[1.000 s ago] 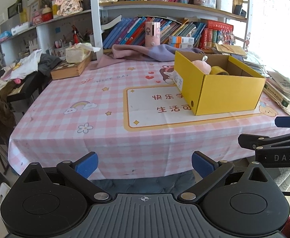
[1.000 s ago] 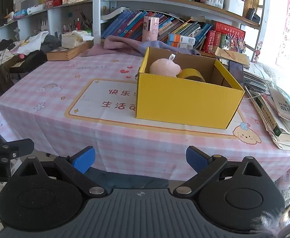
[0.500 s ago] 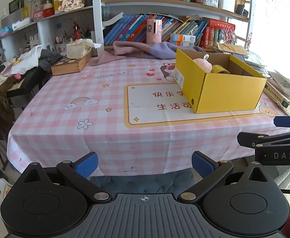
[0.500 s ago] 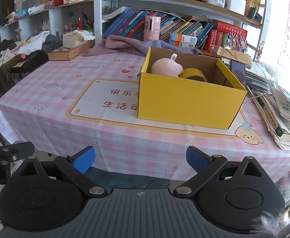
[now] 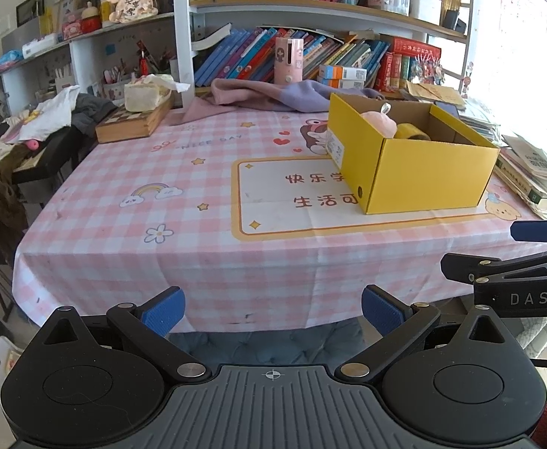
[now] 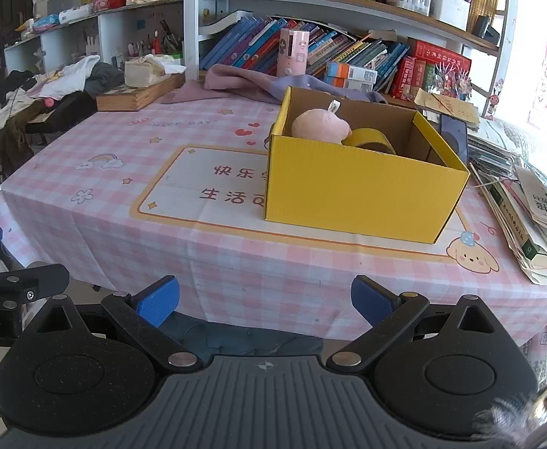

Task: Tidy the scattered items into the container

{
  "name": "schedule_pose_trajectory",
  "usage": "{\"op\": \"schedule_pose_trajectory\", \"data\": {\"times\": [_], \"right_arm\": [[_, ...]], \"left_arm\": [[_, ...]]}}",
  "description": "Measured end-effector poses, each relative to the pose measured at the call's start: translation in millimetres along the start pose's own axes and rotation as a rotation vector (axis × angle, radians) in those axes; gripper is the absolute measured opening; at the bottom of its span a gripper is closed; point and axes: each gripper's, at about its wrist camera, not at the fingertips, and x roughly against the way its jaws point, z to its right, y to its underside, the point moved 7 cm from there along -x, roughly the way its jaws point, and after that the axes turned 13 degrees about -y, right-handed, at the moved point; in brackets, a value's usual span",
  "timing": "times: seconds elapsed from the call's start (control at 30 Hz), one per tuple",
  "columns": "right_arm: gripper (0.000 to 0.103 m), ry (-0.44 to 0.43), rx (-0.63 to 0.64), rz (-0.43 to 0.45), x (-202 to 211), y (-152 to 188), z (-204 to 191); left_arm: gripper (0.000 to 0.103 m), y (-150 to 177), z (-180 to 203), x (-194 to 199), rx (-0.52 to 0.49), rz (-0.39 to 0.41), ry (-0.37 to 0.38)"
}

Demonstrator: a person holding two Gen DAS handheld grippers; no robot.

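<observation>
Cardboard box point(image 6: 363, 187), yellow and open at the top, stands on the pink checked tablecloth point(image 5: 183, 187), on the right part of the table and partly over the printed panel with Chinese characters. Inside the box lie a pink plush toy point(image 6: 320, 126) and, just beside it on the right, a roll of yellow tape point(image 6: 370, 139); both are seen only above the front wall, so how they rest on the bottom I cannot tell.

Left gripper point(image 5: 271, 308) is held in front of the near edge of the table, well apart from the box, and its two blue pads are wide apart with nothing between them. Right gripper point(image 6: 264, 299) is also before the near table edge, facing the front wall of the box, its blue pads spread wide and empty. In the left wrist view a side part of the right gripper shows at the right edge.

Behind the box a purple cloth point(image 5: 273, 95) lies along the far side of the table. A wooden box point(image 5: 133, 121) with a tissue pack point(image 5: 146, 91) on it stands at the far left corner. A stack of books point(image 6: 527, 217) lies to the right of the yellow box, near it. Bookshelves point(image 6: 310, 11) fill the wall behind.
</observation>
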Motion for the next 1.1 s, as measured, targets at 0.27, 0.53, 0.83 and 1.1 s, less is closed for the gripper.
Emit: {"op": "schedule_pose_trajectory", "data": {"times": [0.27,0.53,0.83,1.1], "right_arm": [[0.099,0.004,-0.006,0.01,3.7,-0.9,-0.8],[0.1,0.003,-0.001,0.007,2.9,-2.1,-1.3],[0.1,0.003,0.0,0.007,1.7,-2.0,-2.8],[0.1,0.003,-0.001,0.004,-0.4,-1.0,-3.4]], "left_arm": [[0.102,-1.5,-1.1,2.0,-0.002,0.006,0.003],[0.102,-1.8,-1.2,1.7,0.003,0.003,0.003],[0.102,-1.8,-2.5,1.1,0.005,0.002,0.004],[0.102,-2.5,-2.8,-0.6,0.003,0.007,0.02]]}}
